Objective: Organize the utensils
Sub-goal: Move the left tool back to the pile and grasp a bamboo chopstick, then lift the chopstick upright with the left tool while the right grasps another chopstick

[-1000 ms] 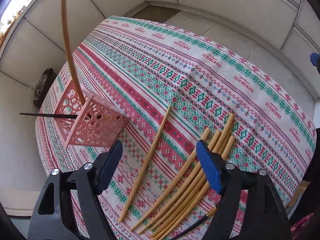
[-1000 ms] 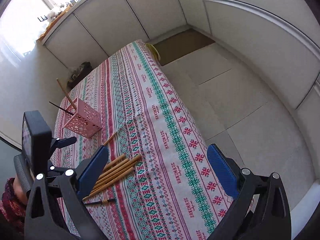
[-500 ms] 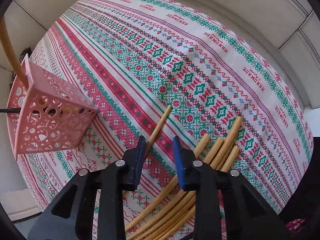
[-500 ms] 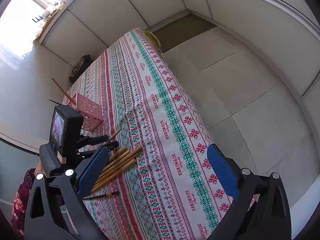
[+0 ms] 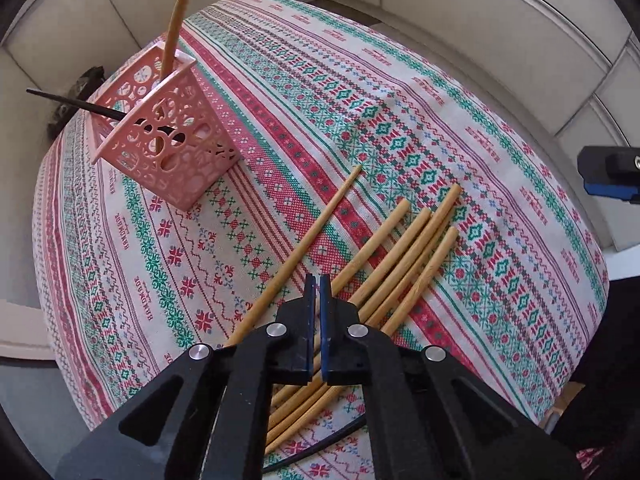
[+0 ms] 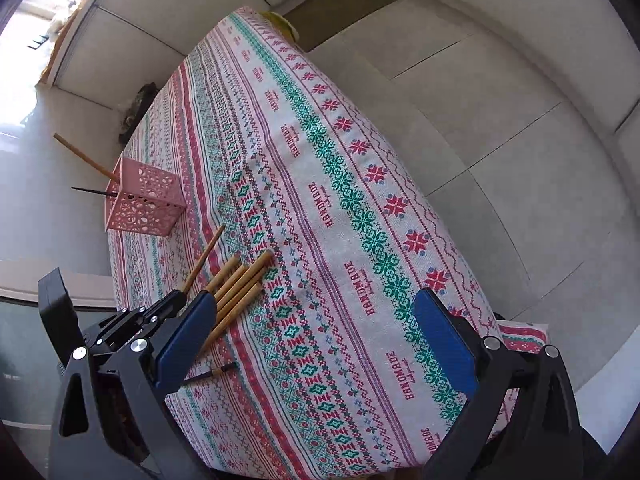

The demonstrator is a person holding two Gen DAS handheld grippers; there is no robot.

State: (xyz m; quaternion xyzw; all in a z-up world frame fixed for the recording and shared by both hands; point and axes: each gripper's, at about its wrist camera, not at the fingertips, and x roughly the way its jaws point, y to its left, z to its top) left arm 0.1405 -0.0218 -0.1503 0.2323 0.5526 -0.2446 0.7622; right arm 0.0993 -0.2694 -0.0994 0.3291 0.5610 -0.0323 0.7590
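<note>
A pink perforated holder (image 5: 168,136) stands on the patterned tablecloth (image 5: 400,128), holding one wooden stick (image 5: 178,16) and a thin black stick (image 5: 72,102). A single wooden chopstick (image 5: 308,240) lies apart from a bundle of several chopsticks (image 5: 400,264). My left gripper (image 5: 317,284) is shut with nothing visible between its pads, just above the near ends of the chopsticks. My right gripper (image 6: 308,340) is open and empty above the table's near edge. The holder (image 6: 142,204) and the bundle (image 6: 236,292) also show in the right wrist view.
A small dark brush (image 6: 212,372) lies on the cloth near the front edge. A black cable (image 5: 320,444) lies under the left gripper. Tiled floor (image 6: 500,140) surrounds the table. The right gripper's blue pad (image 5: 608,176) shows at the left view's right edge.
My left gripper went from wide open to shut, and drew back a little from the holder. The right gripper stayed open and tilted slightly.
</note>
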